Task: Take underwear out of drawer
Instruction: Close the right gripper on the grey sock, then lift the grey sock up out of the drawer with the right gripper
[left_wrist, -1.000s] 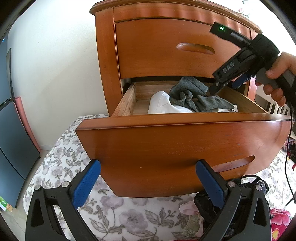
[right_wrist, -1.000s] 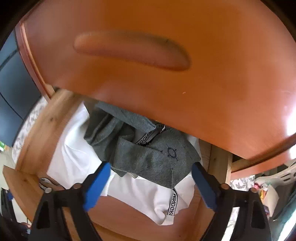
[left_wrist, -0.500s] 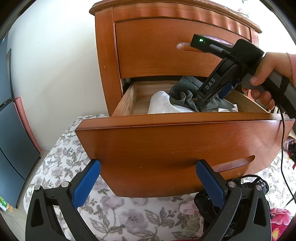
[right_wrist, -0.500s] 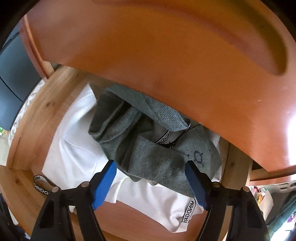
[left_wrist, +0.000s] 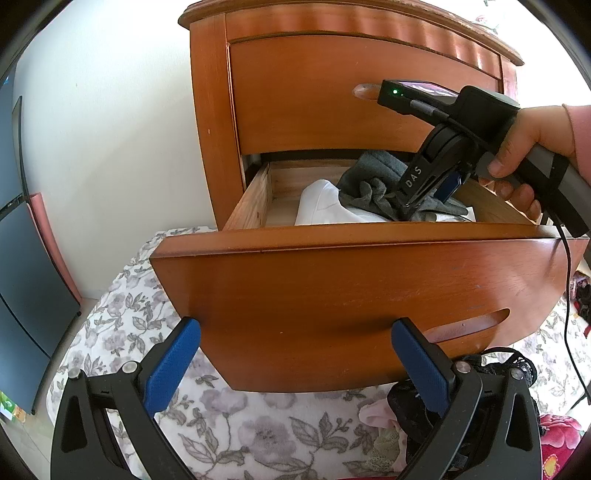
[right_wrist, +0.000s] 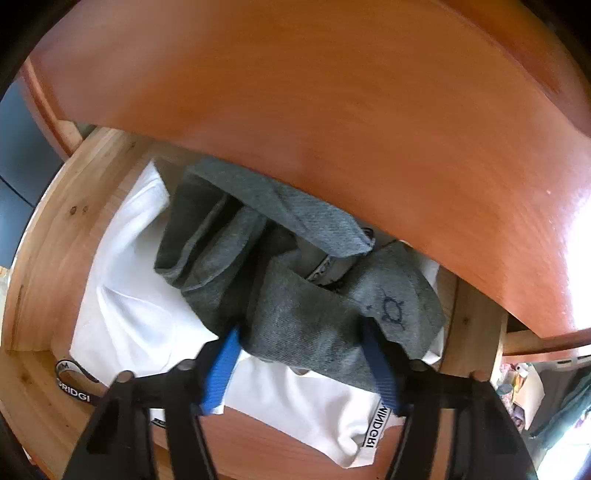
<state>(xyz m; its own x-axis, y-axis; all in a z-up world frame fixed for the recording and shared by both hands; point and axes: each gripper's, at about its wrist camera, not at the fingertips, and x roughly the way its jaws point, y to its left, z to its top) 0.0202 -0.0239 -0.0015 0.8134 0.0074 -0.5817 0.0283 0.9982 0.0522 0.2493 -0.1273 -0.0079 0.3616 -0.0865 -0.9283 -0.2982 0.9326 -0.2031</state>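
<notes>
The lower drawer of a wooden nightstand stands pulled out. Inside lies crumpled grey underwear on top of white underwear with a lettered black waistband. My right gripper reaches down into the drawer, its blue pads straddling a fold of the grey cloth and touching it on both sides, jaws partly narrowed. In the left wrist view the right gripper sits on the grey underwear, held by a hand. My left gripper hangs open in front of the drawer front, holding nothing.
The shut upper drawer overhangs the back of the open one, leaving little height. A floral bedspread lies below, with a pile of black lace and pink garments at the lower right. A dark panel stands at the left.
The right gripper has tilted and dropped down into the drawer onto the grey underwear, and its fingers have drawn closer together around a fold. The left gripper has stayed put.
</notes>
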